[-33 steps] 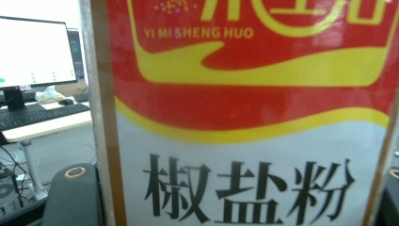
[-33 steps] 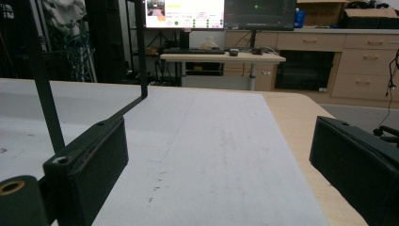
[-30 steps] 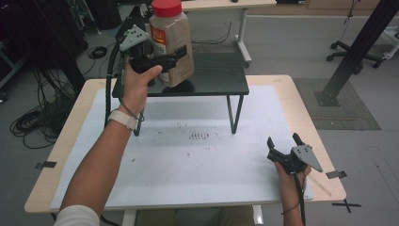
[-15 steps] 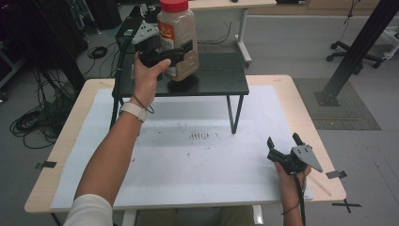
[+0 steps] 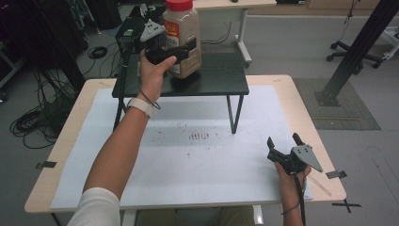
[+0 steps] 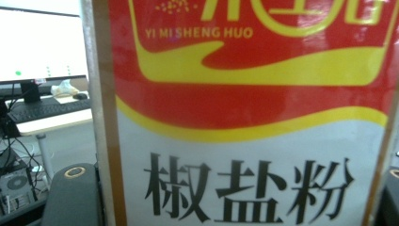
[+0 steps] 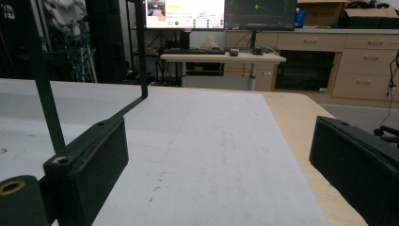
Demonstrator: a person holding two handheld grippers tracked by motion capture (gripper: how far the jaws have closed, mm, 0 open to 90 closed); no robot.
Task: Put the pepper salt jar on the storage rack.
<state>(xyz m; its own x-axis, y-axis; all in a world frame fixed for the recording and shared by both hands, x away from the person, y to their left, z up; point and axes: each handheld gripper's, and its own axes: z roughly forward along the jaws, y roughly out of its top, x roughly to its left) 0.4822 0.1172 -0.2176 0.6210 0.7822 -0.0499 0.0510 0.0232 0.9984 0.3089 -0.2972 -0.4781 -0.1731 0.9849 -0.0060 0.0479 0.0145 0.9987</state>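
My left gripper [image 5: 181, 49] has its jaws clamped across the body of the pepper-salt powder jar [image 5: 182, 40], holding it upright at the black raised shelf [image 5: 221, 82]; whether its base touches the shelf I cannot tell. Red lid on; contents appear as tan powder filling it high. My right gripper [image 5: 284, 149] rests low at the tabletop [image 5: 301, 117] edge, jaws spread, holding nothing

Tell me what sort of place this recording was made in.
Most likely a lab or office workroom used for recording, not a home. Computer monitors stand on a desk with a keyboard, cables lie coiled on the grey floor, and a rolling office chair stands behind the table.
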